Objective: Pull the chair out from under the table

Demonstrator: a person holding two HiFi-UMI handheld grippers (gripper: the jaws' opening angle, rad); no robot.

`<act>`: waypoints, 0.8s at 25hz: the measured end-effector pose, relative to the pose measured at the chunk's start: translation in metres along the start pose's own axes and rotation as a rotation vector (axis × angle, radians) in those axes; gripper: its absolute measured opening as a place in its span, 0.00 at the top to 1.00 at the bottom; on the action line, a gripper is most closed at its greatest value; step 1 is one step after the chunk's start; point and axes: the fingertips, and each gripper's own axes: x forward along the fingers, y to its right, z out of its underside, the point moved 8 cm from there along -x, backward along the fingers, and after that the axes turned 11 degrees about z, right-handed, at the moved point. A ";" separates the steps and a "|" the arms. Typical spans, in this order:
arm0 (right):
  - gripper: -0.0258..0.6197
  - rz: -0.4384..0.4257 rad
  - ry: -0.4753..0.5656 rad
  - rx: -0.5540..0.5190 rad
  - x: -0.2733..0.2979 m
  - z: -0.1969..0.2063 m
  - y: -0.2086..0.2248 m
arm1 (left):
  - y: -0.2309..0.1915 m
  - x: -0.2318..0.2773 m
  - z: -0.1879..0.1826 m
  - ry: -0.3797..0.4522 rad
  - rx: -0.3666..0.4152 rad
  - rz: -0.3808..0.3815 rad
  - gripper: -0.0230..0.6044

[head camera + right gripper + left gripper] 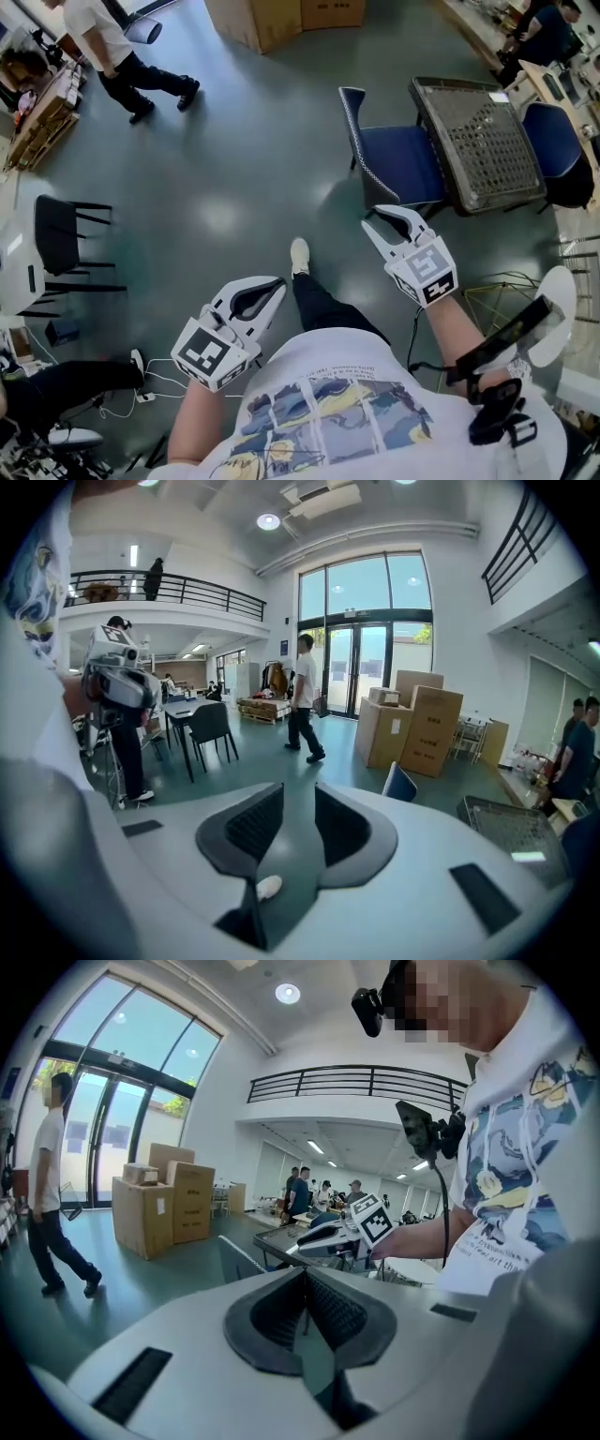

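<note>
Our blue chair (398,161), with a padded seat and white-edged back, stands ahead of our right gripper (375,217), whose fingers are apart and empty. Our left gripper (277,283) has its fingers closed on nothing.

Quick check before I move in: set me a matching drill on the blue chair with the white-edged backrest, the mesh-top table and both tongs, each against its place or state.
Things:
1. blue chair with white-edged backrest
2. dark square table with mesh top
3. left tongs
4. right tongs

Places or states:
A. jaws apart, nothing between them
B. farthest right of these four in the head view
C. jaws together, empty
D. seat at the table's left side in the head view

Pairs: 1-D, 2-B, 3-C, 4-A
</note>
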 end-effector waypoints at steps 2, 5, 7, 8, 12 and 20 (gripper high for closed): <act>0.82 0.027 -0.001 0.027 0.053 -0.015 0.015 | -0.047 -0.006 -0.015 -0.015 -0.008 0.012 0.95; 0.80 0.069 -0.033 0.059 0.128 -0.030 0.052 | -0.116 0.005 -0.045 -0.045 -0.019 0.048 0.95; 0.79 0.105 -0.074 0.087 0.169 -0.031 0.078 | -0.157 0.019 -0.066 -0.074 -0.010 0.096 0.95; 0.77 0.125 -0.097 0.099 0.186 -0.030 0.089 | -0.176 0.027 -0.077 -0.084 0.003 0.120 0.95; 0.74 0.217 -0.207 0.152 0.235 -0.017 0.123 | -0.245 0.056 -0.116 -0.088 0.061 0.215 0.95; 0.72 0.361 -0.395 0.265 0.303 0.002 0.159 | -0.369 0.113 -0.164 -0.149 0.118 0.491 0.95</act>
